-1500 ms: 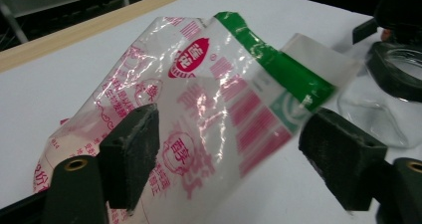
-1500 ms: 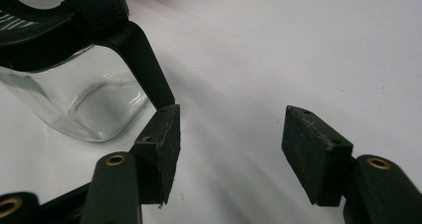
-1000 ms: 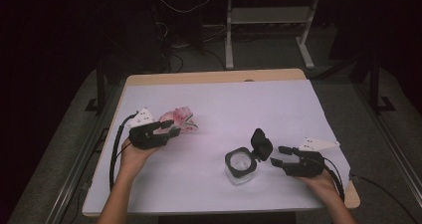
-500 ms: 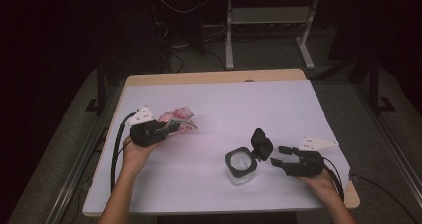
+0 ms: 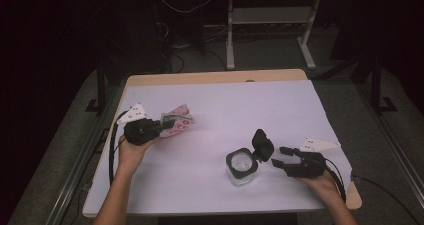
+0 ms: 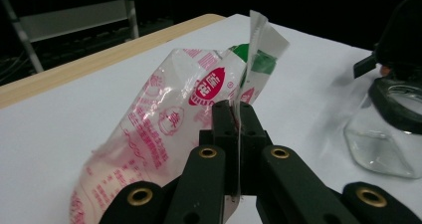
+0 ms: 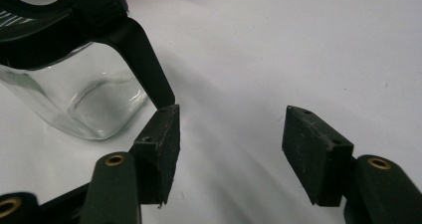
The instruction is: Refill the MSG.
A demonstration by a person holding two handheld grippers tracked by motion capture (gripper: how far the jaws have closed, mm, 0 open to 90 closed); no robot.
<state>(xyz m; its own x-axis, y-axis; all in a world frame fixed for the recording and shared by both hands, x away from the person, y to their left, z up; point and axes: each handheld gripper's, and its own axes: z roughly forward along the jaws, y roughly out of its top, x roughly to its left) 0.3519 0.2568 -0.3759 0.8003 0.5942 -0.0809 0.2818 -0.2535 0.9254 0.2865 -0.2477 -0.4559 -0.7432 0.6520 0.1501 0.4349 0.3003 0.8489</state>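
Observation:
A clear plastic bag with red and green print lies on the white table cover at the left. My left gripper has just been closing and is now shut on the bag's sealed edge, which stands up between its pads; in the high view this gripper points right. A square glass jar with a black rim stands at the right, its black hinged lid flipped up. My right gripper rests open just right of the jar, and nothing is between its pads. The jar stands left of its left pad.
The table cover stretches bare between and behind the two hands. The wooden table edge shows at the back. Beyond it stand a metal stand and cables on a dark floor. The jar stands at the right of the left gripper view.
The left gripper's jaws have closed on the bag's edge and the bag has shifted slightly. The right hand, the jar and its lid have stayed where they were.

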